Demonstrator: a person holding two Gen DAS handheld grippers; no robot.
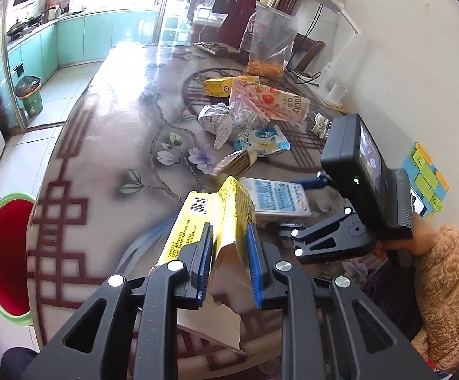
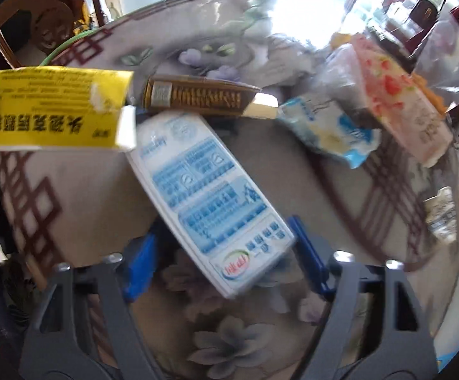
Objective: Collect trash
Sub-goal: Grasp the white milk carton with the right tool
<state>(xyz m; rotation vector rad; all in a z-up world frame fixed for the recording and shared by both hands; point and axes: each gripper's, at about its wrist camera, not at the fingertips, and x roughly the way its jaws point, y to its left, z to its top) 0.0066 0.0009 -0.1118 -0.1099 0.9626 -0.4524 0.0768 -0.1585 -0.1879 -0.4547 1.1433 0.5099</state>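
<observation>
Risk: left claw point(image 1: 228, 255) clamps the torn yellow box point(image 1: 210, 218), while right claw point(image 2: 226, 253), apart around the blue carton point(image 2: 207, 196), may only nudge it.

The yellow box point(image 1: 210, 221), a flattened carton with black print and a barcode, is torn open at its near end and is clamped off the table, tilted toward 11 o'clock. Just past it at 1 o'clock lies the blue-and-white carton point(image 2: 210, 202), flat on its broad face, printed side up, angled toward 11 o'clock in the right wrist view. Beyond that, a brown packet point(image 2: 197, 96) lies crosswise. Farther out, at 12 to 1 o'clock, sits a loose heap: a blue-and-white wrapper point(image 1: 262, 141), crumpled clear plastic point(image 1: 245, 114), crumpled printed paper point(image 1: 215, 120), a pink strawberry box point(image 1: 274, 101) and a small yellow carton point(image 1: 218, 87)
</observation>
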